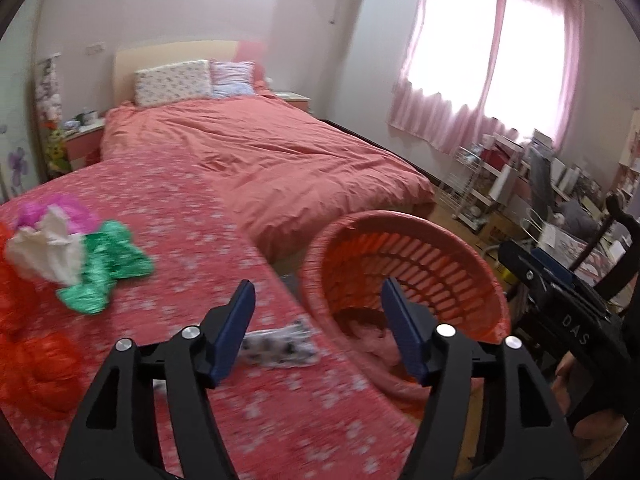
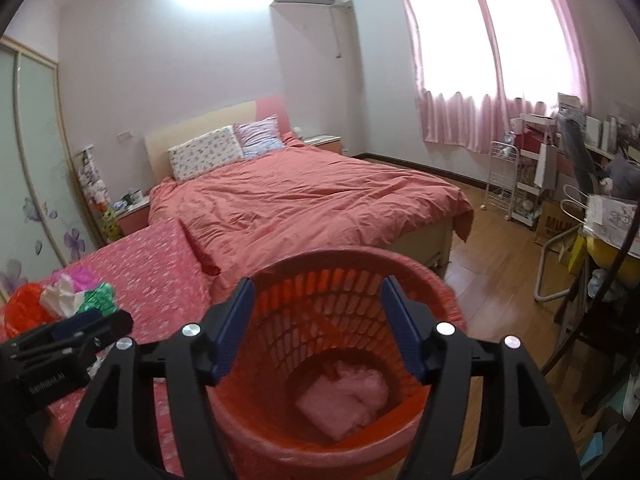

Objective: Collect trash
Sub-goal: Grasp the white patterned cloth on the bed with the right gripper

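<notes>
Trash is being left scattered beside the orange basket (image 2: 344,360), with both sets of fingers standing open and empty.

Risks are being judged from the basket: it is being seen tilted at the edge of the pink-covered table (image 1: 192,240), so a toss from the left gripper (image 1: 318,330) could be missed, or the rim could be knocked and the basket tipped. The patterned wrapper (image 1: 280,346), just beside the basket, is lying flat and may be slipped over by open fingers. Counted: one basket holding one pink bundle (image 2: 348,400); one flat wrapper; farther from the basket, one green piece (image 1: 108,266), one white tissue (image 1: 48,252), one magenta piece (image 1: 60,208), and orange bags (image 1: 36,360) whose number cannot be told. The right gripper (image 2: 318,330) is being held open over the basket mouth, with nothing gripped.
</notes>
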Demonstrator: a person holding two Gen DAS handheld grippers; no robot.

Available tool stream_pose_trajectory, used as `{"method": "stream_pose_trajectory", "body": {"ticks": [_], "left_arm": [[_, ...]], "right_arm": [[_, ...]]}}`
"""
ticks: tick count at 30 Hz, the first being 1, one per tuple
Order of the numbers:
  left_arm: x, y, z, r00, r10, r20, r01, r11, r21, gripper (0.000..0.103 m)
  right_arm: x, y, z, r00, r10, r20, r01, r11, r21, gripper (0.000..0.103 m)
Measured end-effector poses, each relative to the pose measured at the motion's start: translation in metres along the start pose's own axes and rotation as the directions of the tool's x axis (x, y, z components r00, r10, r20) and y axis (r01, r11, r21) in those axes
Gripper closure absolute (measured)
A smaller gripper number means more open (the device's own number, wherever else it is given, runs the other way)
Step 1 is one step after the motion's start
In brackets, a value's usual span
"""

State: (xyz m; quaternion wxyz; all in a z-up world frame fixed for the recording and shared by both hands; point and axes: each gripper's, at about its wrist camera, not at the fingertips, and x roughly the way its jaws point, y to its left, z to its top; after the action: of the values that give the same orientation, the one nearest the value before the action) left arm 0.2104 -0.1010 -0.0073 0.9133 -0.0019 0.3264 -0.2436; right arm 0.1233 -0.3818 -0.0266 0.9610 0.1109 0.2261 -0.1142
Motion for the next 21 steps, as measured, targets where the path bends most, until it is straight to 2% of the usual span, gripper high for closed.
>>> {"method": "stream_pose_trajectory", "body": {"ticks": [7,14,21], "left_arm": [[-0.032,0.053,-0.011,0.991,0.134,0.013,-0.133,0.989,-0.071,0.032],[-0.071,0.116,-0.028,0.960,0.278,0.023,-0.272,0.950,-0.154,0.032],[-0.102,0.168,-0.048,0.929,0.369,0.021,-0.353,0.903,-0.243,0.032]], "right_arm": [[0.001,0.060,-0.012,0.993,0.104,-0.052,-0.107,0.992,-0.064,0.039],[0.010,0.121,-0.030,0.969,0.202,-0.144,-0.219,0.969,-0.113,0.039],[0.034,0.181,-0.051,0.941,0.232,-0.248,-0.276,0.948,-0.161,0.046]]}}
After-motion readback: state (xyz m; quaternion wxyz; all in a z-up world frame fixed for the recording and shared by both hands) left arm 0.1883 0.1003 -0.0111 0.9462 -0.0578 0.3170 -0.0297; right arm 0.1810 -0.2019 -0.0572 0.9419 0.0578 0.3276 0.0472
